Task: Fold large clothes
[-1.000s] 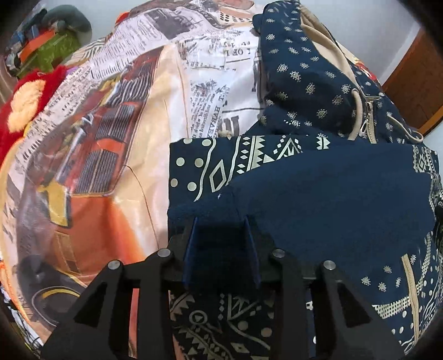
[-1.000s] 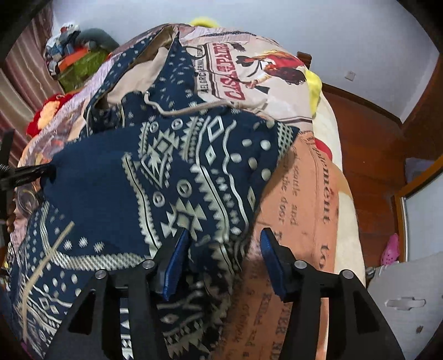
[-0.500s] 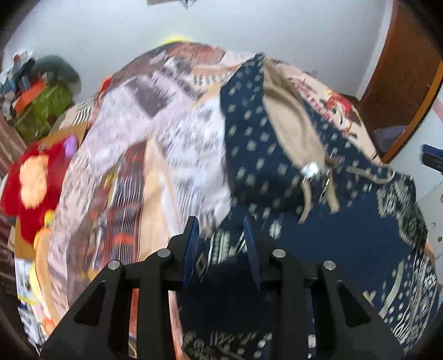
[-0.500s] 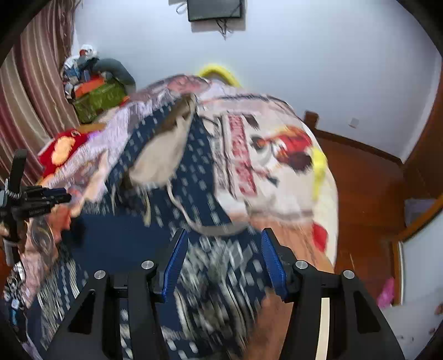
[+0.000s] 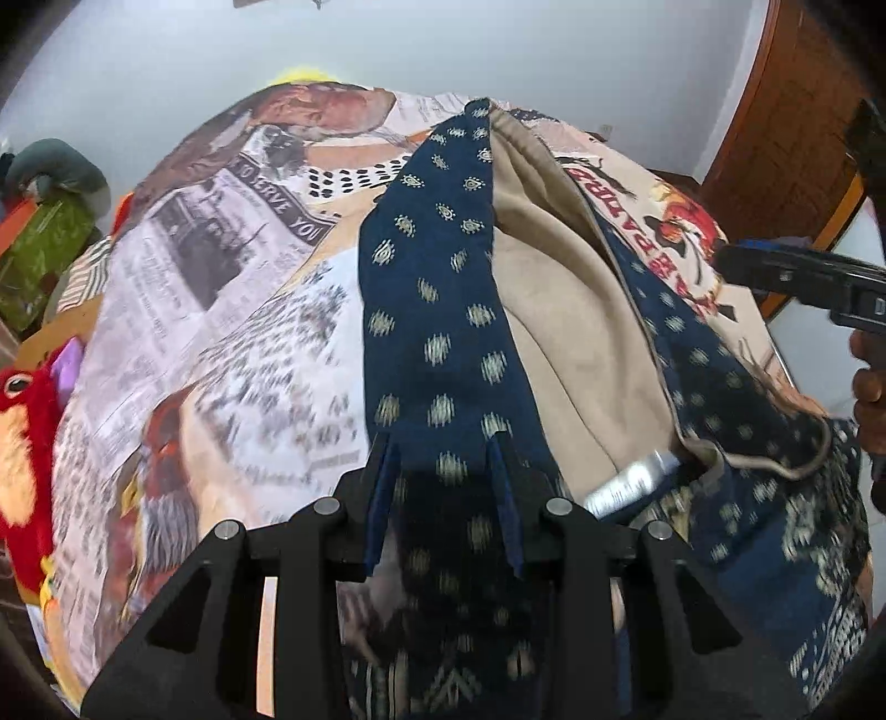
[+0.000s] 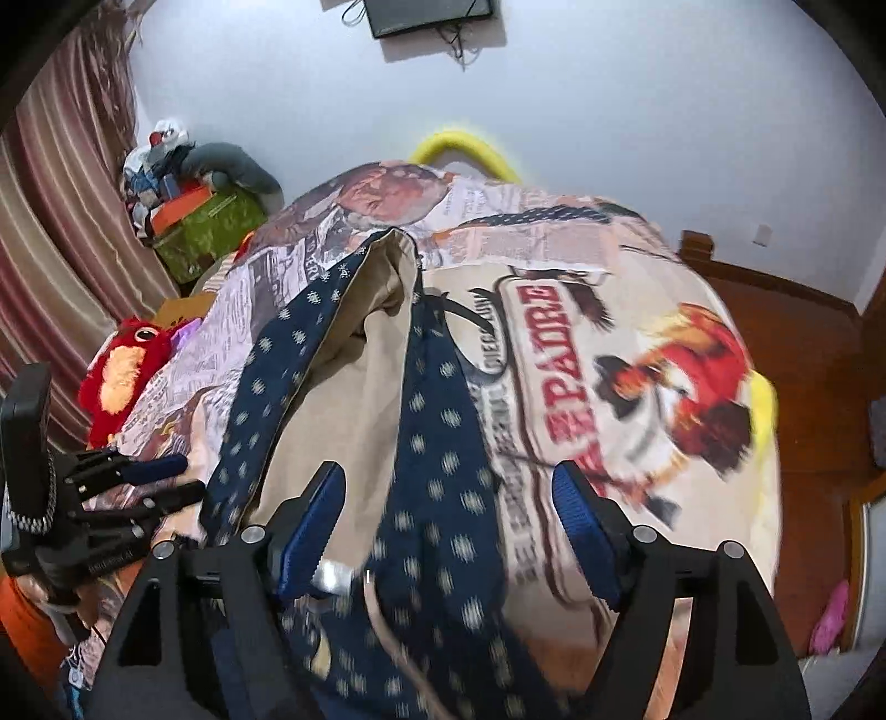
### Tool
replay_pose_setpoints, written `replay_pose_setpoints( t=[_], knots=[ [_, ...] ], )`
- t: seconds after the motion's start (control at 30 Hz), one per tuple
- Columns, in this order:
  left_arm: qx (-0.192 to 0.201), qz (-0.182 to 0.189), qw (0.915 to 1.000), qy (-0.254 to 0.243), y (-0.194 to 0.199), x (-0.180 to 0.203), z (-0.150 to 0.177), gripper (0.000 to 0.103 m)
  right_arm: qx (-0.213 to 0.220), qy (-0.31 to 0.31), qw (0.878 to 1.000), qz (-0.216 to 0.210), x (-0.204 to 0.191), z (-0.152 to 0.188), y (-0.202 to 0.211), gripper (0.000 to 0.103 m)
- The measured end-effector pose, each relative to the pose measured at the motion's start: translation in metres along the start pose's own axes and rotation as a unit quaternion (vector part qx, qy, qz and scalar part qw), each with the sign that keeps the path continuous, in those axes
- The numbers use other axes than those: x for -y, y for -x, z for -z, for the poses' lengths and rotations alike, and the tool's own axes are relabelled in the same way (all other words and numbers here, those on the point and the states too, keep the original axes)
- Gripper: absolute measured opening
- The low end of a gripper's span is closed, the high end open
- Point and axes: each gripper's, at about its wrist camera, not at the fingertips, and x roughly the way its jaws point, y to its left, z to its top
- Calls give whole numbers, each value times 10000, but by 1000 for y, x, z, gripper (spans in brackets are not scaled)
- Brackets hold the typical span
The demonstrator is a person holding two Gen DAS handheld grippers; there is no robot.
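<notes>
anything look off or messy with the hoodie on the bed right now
Yes. The navy patterned hoodie is not lying flat: its hood gapes open, showing the beige lining, and a drawstring trails loose beside the metal zipper pull. The left gripper and right gripper straddle the fabric with fingers apart.

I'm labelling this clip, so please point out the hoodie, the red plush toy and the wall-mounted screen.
hoodie [image 5: 443, 310]: left wrist view, on the navy patterned hood panel.
red plush toy [image 6: 124, 376]: right wrist view, on its red and orange face.
wall-mounted screen [image 6: 429, 15]: right wrist view, on its dark panel.
</notes>
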Motion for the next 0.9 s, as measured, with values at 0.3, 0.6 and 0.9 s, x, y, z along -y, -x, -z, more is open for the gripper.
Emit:
replay_pose_setpoints(
  t=[0.3, 0.6, 0.9],
  knots=[
    [284, 51, 9996, -63, -32, -9, -39, 43, -493, -251, 9984, -111, 15, -25, -93, 73],
    [245, 218, 9980, 547, -47, -29, -49, 53, -725, -95, 9963, -449, 4, -18, -109, 29],
    [476, 501, 9958, 599, -26, -17, -43, 7, -350, 589, 9975, -179, -30, -19, -74, 8]
  ],
)
